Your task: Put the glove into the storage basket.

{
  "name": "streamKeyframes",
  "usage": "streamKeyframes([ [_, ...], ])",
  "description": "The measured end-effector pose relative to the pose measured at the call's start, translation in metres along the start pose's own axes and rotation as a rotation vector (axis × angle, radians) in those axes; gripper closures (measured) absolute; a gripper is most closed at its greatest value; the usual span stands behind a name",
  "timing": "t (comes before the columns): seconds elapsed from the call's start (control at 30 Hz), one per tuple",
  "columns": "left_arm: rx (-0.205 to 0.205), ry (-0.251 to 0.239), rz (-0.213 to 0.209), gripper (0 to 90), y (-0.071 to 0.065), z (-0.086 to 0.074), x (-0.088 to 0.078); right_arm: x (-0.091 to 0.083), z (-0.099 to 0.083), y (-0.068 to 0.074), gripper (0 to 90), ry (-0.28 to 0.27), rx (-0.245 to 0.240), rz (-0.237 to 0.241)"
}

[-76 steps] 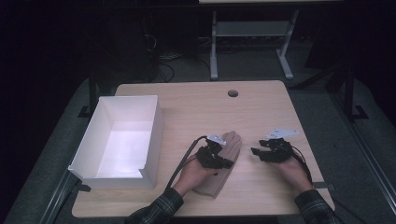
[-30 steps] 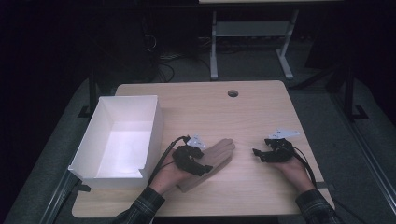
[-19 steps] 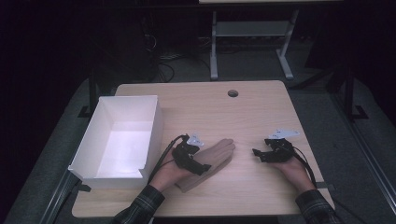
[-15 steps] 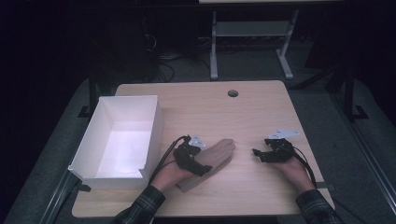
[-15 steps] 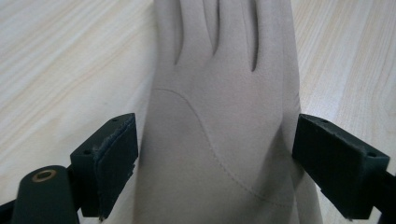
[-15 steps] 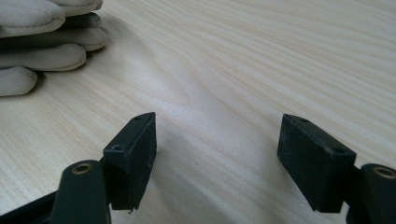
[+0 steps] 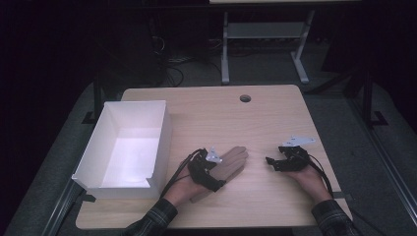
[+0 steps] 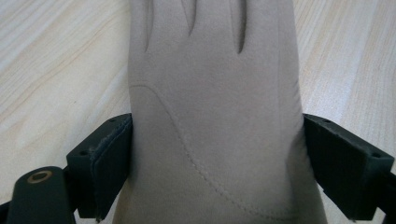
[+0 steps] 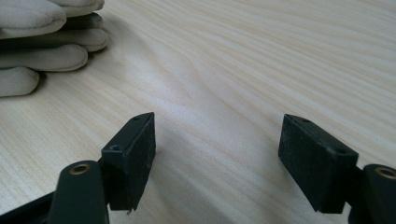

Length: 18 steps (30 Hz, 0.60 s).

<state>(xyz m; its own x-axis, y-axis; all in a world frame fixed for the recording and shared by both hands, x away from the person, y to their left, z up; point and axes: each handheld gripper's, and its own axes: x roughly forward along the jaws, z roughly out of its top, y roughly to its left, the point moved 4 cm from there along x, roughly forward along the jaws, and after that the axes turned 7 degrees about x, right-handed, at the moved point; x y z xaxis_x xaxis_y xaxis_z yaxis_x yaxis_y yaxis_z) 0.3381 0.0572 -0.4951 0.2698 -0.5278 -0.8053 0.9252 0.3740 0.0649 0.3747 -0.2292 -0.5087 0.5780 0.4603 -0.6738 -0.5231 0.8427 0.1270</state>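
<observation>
A beige glove (image 7: 232, 163) lies flat on the wooden table (image 7: 265, 118), fingers pointing up and right. My left gripper (image 7: 217, 171) rests over its palm. In the left gripper view the glove (image 8: 215, 116) spans the gap of the left gripper (image 8: 217, 154); both pads sit against its edges without creasing it. These jaws have just been opening with the glove between them. My right gripper (image 7: 272, 162) rests on the table to the right, open and empty. In the right gripper view, the right gripper (image 9: 217, 154) faces bare wood, with the glove's fingertips (image 9: 46, 37) at upper left.
A white open box (image 7: 160, 132) stands at the table's left, close to my left forearm. A round hole (image 7: 245, 98) is set near the table's far edge. Cables trail from both grippers toward the near edge. Dark floor and a metal stand lie beyond the table.
Since the earliest frame the left hand and the glove's cuff end swung left, so the glove lies more slanted. Over the last second the left gripper sank slightly. The right gripper kept still.
</observation>
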Motion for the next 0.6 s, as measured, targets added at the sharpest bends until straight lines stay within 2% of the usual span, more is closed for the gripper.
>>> streamKeyframes([
  [0.1, -0.006, -0.005, -0.002, 12.3, 0.000, -0.001, 0.000, 0.000, 0.000, 0.000, 27.2, 0.000, 0.001, 0.000],
  [0.17, -0.025, -0.013, -0.006, 12.4, 0.001, -0.003, 0.001, 0.000, 0.000, 0.000, 27.1, 0.000, 0.000, 0.000],
  [0.33, -0.026, -0.011, -0.006, 14.9, -0.001, -0.002, 0.000, 0.000, 0.000, 0.000, 27.1, -0.001, 0.000, -0.001],
  [0.37, -0.013, -0.004, -0.013, 18.4, -0.002, -0.002, -0.002, 0.000, 0.000, 0.000, 27.1, -0.002, 0.001, -0.001],
  [0.47, 0.010, 0.000, -0.042, 36.3, -0.007, 0.001, -0.005, 0.000, 0.000, 0.001, 27.1, -0.002, 0.002, -0.002],
  [0.53, 0.016, 0.003, -0.067, 50.8, -0.010, 0.002, -0.007, 0.000, 0.000, 0.001, 27.1, -0.002, 0.002, -0.001],
  [0.6, 0.003, 0.019, -0.078, 60.8, -0.012, 0.005, -0.008, 0.000, 0.000, 0.001, 27.1, -0.002, 0.001, -0.001],
])
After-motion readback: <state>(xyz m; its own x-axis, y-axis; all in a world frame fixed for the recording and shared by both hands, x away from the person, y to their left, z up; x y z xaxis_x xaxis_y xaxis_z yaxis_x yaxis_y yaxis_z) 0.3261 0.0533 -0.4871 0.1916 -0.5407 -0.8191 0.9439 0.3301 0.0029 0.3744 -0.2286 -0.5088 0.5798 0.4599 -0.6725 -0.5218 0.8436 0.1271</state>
